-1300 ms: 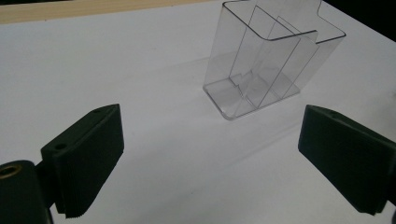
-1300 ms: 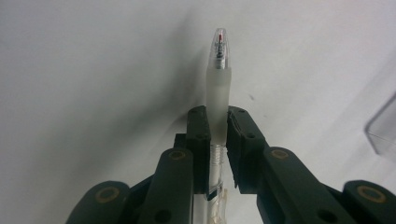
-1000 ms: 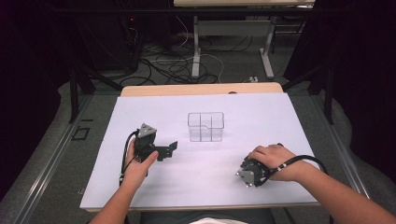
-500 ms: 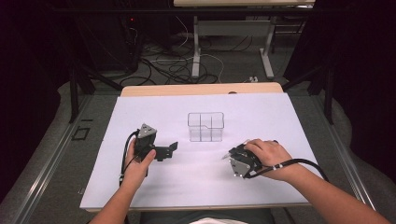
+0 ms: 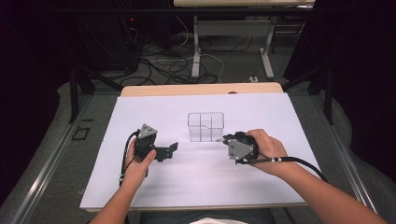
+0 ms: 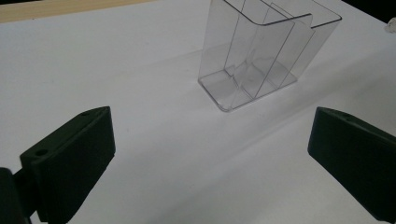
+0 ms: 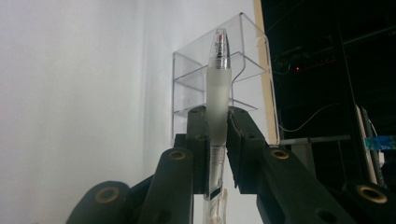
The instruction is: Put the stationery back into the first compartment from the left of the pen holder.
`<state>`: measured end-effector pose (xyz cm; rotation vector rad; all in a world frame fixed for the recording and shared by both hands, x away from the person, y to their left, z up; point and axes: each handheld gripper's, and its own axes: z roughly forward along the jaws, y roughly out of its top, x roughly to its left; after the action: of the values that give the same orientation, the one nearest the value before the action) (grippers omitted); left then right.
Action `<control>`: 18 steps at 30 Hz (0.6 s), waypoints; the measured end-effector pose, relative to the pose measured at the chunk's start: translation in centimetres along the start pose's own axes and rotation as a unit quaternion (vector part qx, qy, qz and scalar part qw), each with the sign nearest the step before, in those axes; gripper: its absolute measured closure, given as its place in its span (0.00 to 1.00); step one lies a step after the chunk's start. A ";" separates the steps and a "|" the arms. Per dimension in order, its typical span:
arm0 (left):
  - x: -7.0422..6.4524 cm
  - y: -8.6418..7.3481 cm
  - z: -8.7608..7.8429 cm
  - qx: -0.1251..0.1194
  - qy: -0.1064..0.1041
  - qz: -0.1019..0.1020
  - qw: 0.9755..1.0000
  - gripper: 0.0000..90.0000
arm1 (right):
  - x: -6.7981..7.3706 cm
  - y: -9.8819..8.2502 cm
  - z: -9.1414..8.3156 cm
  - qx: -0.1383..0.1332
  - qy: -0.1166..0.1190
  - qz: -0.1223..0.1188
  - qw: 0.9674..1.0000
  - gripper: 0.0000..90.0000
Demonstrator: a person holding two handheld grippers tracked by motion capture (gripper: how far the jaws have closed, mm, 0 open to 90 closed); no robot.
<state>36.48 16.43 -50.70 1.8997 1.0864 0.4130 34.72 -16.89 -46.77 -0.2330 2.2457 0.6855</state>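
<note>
A clear plastic organizer box [image 5: 206, 126] with inner dividers stands near the middle of the white table cover [image 5: 140, 107]. My right gripper [image 5: 225, 139] is just right of the box, shut on a translucent pen [image 7: 218, 84] whose tip points toward the organizer [image 7: 219, 88]. My left gripper [image 5: 171, 150] rests on the cover left of the box, jaws wide open with nothing between them. The left gripper view looks past its jaws at the organizer [image 6: 266, 51] a short way ahead.
A wooden table edge [image 5: 201, 88] runs behind the white cover. Beyond it are cables on the floor [image 5: 173, 65] and the white legs of another desk [image 5: 196, 46]. Dark surroundings flank both sides.
My right gripper has moved left and slightly forward with the pen, from the right part of the cover to beside the organizer. The left gripper has stayed put.
</note>
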 end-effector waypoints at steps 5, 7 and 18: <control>0.0 0.0 0.0 -0.005 0.002 -0.002 1.000 0.01 | -0.9 0.4 -0.3 -0.006 -0.009 0.033 0.999 0.88; 0.0 0.0 0.0 -0.006 0.002 -0.002 1.000 0.01 | -1.6 0.5 -0.6 -0.009 -0.010 0.039 0.999 0.88; 0.1 0.0 0.0 -0.004 0.003 0.002 1.000 0.01 | -4.6 1.8 -1.3 -0.053 -0.025 0.137 0.989 0.88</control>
<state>36.52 16.46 -50.73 1.8949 1.0841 0.4243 36.47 -16.27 -42.00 0.0432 2.2164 0.9453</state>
